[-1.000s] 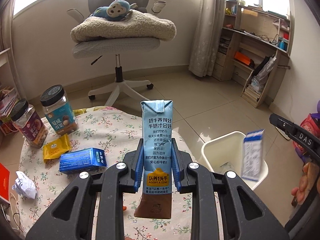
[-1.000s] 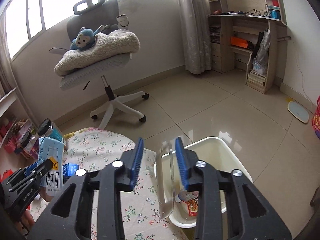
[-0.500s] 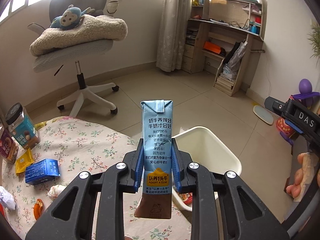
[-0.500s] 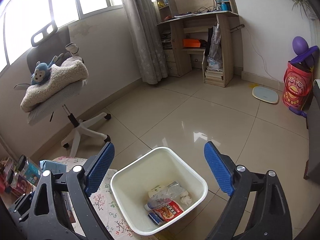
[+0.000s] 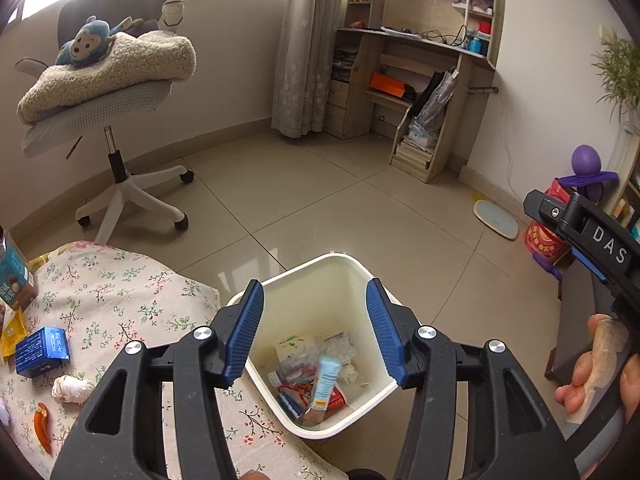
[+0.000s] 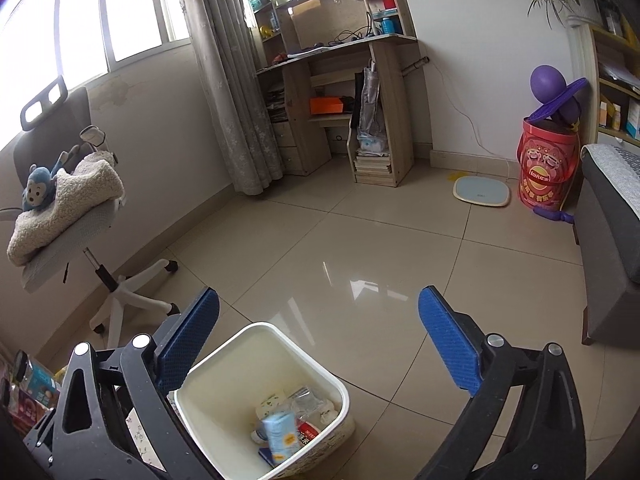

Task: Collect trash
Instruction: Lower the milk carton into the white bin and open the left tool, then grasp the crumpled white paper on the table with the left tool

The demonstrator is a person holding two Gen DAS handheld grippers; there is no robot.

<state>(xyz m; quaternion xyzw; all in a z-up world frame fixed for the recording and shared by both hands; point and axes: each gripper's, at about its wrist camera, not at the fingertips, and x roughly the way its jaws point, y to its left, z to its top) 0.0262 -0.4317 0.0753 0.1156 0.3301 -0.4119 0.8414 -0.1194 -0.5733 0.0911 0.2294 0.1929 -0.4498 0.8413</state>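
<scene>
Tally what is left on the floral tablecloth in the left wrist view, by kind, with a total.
Blue box: 1
Crumpled white tissue: 1
Orange peel scrap: 1
Yellow packet, partly cut off at the edge: 1
Labelled jar, partly cut off: 1
Total: 5 visible; the frame edge may hide more.

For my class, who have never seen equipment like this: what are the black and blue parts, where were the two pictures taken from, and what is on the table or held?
No robot here: a person holds tongs in each hand, each carrying a forward-looking camera. One picture looks along the left tongs, the other along the right tongs. Both are open and hold nothing. Below them stands a white bin with wrappers and a blue milk carton inside. The flowered table carries a blue box, a crumpled tissue and an orange scrap.
</scene>
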